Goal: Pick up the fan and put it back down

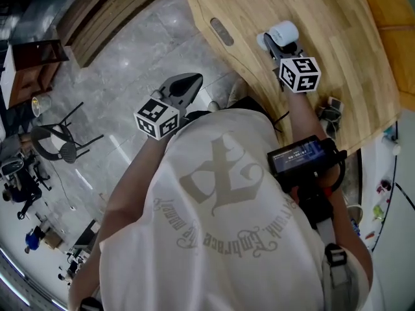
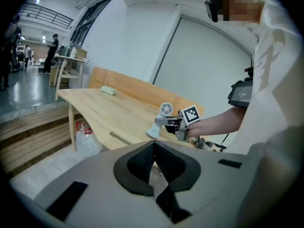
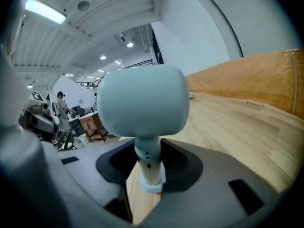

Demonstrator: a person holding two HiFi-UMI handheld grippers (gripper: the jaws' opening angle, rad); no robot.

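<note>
Head view is looking down over the person's shoulders: the right gripper (image 1: 272, 42) is extending over the wooden counter (image 1: 337, 37) and meeting the white fan (image 1: 283, 31) near the counter's curved edge, while the left gripper (image 1: 193, 81) is hanging off the counter, over the grey floor (image 1: 130, 63). From up there the fingers are hiding the fan's stem.

Left gripper view is supplying the side profile. The fan is standing almost upright, leaning a little, with its round grille on top and its base down at the counter's surface. Whether the base is resting there or just clear of it cannot be told. That view is also showing the left fingers (image 2: 137, 160) pressing together at the tips with nothing between them.

Right gripper view is giving the close look. The stem is rising straight up between the right fingers (image 3: 183, 165), whose dark pads are gripping it on both sides below the head. The base is showing below the pads against bare counter wood.
</note>
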